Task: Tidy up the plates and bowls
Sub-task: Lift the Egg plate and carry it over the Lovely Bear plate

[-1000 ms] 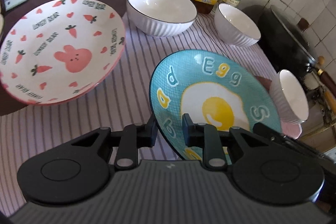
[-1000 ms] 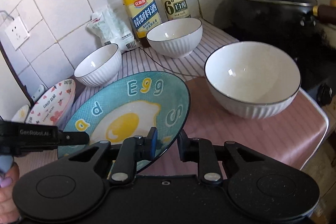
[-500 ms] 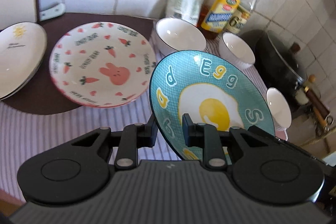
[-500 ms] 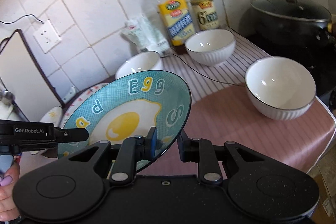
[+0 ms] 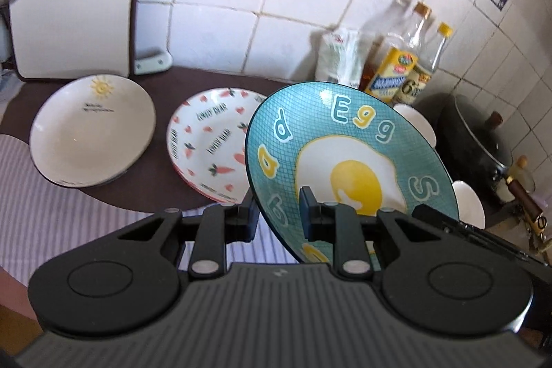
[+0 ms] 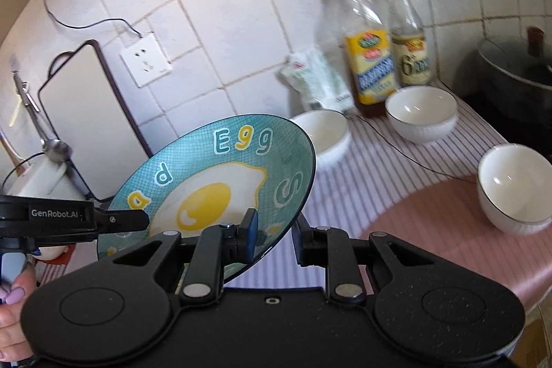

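The egg plate [image 5: 348,157] is carried in the air above the counter, tilted, and is pinched at its rim from two sides. The left gripper [image 5: 278,218] is closed narrowly on the near-left rim, one pad under the plate and one on its painted face. The right gripper [image 6: 274,231] is closed narrowly on the near-right rim in the same way; in the right wrist view the left gripper is seen reaching in from the left edge of the picture to the plate's opposite rim. Nothing else is held.

The relation that matters is the line from the plate to the two plates lying flat at the counter's far left corner, on the dark mat [image 5: 162,81]. The carrot plate [image 5: 210,147] lies just beyond and to the left of the egg plate's left rim, partly hidden behind it; the sun plate [image 5: 91,130] lies farther left, beside the carrot plate and apart from it. The left gripper is the nearer of the two to both. The three bowls [image 6: 421,116] stand to the right, on the striped cloth [image 6: 376,175], well apart from the plates.

Stacking onto the carrot plate is judged the likely step: the egg plate would have to be carried leftward and levelled before being lowered.
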The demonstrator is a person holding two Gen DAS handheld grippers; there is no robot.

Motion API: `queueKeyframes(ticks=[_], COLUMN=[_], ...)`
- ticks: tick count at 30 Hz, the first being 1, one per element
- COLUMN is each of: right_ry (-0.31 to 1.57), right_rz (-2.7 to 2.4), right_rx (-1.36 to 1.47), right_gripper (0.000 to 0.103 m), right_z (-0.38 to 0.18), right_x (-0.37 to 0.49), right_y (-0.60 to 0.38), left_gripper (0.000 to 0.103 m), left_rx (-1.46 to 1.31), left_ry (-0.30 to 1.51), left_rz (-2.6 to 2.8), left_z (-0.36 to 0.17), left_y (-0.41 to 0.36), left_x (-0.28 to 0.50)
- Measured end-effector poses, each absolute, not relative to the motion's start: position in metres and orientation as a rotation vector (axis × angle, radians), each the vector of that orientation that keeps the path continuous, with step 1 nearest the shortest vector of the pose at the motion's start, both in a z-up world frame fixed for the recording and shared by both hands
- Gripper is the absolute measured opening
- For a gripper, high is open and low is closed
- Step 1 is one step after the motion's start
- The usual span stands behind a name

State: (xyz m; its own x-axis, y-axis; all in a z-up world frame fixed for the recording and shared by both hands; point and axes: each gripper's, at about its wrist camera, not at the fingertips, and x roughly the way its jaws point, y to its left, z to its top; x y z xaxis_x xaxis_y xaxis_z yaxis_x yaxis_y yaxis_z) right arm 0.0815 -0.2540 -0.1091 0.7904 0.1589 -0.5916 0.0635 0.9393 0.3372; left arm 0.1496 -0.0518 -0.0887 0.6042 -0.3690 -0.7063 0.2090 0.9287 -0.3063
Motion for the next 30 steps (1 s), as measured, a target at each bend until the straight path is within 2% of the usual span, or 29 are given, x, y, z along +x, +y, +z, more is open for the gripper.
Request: queueKeyframes(ticks=[11,20,30], right_ry=[0.665,0.745,0.813], right_rz=[0.163,0.224,0.206], right_rx=[0.314,0.317,0.348], right_gripper=[0.026,0.026,0.026], right_z=[-0.102,-0.134,-0.169], right_x=[0.118,0.158,0.187], right_y=[-0.221,-0.209,-0.218], left_gripper=[0.021,0.022,0.022], left_rx=[-0.273,-0.311,-0.262], left_ry=[0.880,0.940,1.014], left_rz=[-0.280,-0.249,-0.249], left_z=[-0.101,-0.139,-0.172], left_y=[-0.005,0.012,-0.004], left_x=[0.163,0.193,0.226])
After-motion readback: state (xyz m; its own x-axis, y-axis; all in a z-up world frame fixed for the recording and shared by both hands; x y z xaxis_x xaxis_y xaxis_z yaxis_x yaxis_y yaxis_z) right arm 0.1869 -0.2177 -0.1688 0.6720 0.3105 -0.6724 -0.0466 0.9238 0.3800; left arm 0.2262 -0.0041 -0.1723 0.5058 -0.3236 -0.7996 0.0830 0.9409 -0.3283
